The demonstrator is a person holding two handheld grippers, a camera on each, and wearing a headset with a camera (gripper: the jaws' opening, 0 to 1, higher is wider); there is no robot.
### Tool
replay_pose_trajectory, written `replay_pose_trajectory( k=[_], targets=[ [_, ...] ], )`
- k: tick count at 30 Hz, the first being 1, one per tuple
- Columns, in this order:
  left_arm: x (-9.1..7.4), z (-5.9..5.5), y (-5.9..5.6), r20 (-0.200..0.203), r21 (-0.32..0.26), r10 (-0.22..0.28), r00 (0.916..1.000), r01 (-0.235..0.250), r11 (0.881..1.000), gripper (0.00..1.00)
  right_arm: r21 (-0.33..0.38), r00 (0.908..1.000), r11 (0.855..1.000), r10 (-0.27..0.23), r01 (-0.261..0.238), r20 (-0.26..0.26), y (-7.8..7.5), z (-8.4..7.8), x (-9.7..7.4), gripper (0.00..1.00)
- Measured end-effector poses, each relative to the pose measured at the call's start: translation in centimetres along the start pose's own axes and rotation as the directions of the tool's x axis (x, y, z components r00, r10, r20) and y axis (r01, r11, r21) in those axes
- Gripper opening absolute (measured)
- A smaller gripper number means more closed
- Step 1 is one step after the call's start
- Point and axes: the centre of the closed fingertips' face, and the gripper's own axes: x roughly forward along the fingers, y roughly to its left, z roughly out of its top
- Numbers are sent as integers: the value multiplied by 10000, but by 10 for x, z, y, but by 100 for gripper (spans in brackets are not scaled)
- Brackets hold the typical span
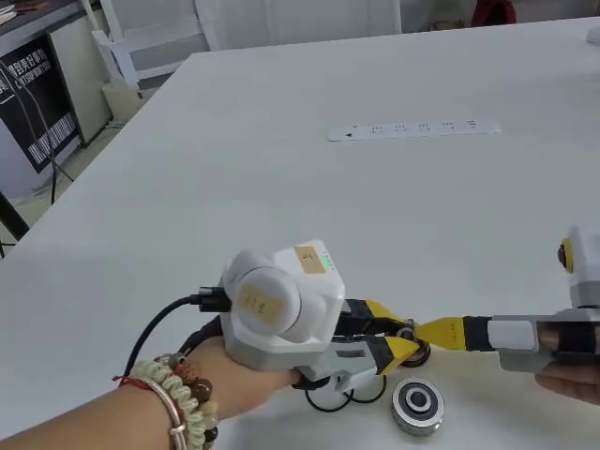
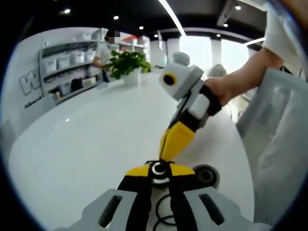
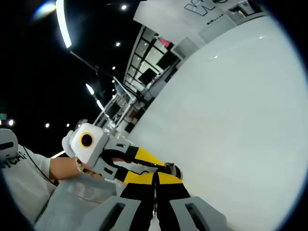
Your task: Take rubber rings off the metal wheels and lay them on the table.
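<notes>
Rubber rings point(image 1: 336, 398) and one bare wheel point(image 1: 417, 403) lie at the worktop's point(image 1: 281, 169) near edge — my left claw point(image 1: 405, 345) clamps a second wheel point(image 2: 159, 169), right claw point(image 3: 155, 179) pinched shut at its rim — ring apparently not yet off.

Head view: bright, even, diffuse light on the white table point(image 1: 281, 187); shadows are soft and faint, and focus is sharp. Left gripper view: the windows point(image 2: 204, 50) are overexposed, a small highlight sits on the table top, straight lines bend strongly at the edges, and near parts are slightly soft. Right gripper view: the ceiling is dark, the strip light point(image 3: 62, 24) is blown out, and the picture is rolled.
</notes>
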Motion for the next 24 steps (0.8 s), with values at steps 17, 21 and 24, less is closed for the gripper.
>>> replay_pose_trajectory(
  k=[17, 21, 24],
  targets=[
    [4, 3, -2, 39, -183, 30, 10000, -29, 9998, 14, 611, 9964, 9967, 494, -536, 683, 1, 4, -8, 0],
    [5, 3, -2, -59, -220, 35, 10000, -37, 9998, 14, 298, 9989, 9996, -20, 6, 460, -6, 3, -9, 0],
    [5, 3, -2, -209, -114, 70, 9998, -72, 9999, 14, 153, 9992, 9998, -112, 106, 380, -6, 2, -9, 0]
  ],
)
